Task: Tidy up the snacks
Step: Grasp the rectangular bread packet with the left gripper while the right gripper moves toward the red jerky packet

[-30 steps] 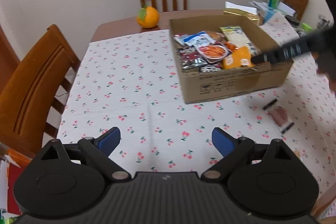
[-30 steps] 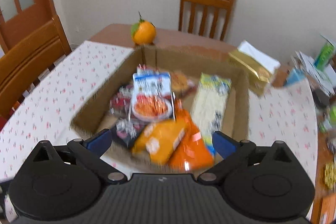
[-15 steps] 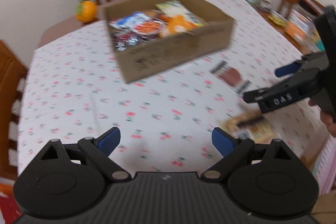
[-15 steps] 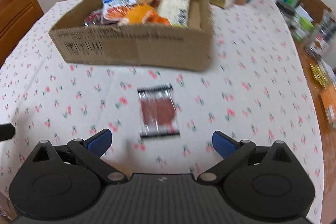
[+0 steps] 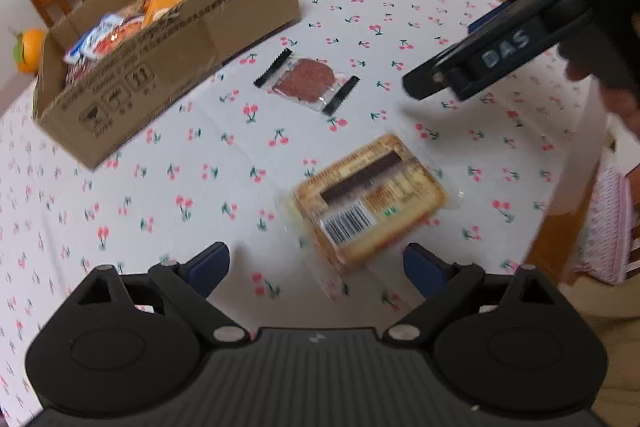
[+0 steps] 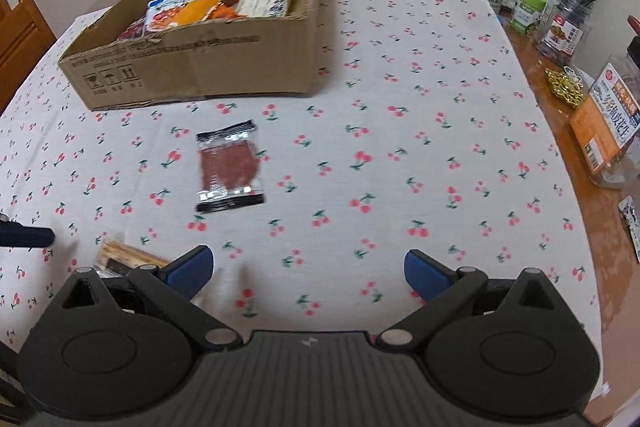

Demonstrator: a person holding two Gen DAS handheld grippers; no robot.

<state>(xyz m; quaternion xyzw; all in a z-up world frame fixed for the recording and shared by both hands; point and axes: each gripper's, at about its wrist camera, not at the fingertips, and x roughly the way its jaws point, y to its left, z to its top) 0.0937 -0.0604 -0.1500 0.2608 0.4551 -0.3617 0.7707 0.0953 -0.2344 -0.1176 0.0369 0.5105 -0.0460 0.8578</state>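
Both tongs, left [image 5: 316, 265] and right [image 6: 308, 267], hang spread and empty. Only the left view shows the whole yellow barcoded packet [image 5: 370, 201]. A clear meat packet [image 6: 229, 166] lies beside the snack-filled box [image 6: 192, 63] on the cherry-print table [image 6: 420, 131].

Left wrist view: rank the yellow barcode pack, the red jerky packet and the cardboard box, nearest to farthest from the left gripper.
1. Yellow barcode pack, just ahead of the left gripper, slightly right.
2. Red jerky packet, farther ahead at centre.
3. Cardboard box, far left, packed with snacks.
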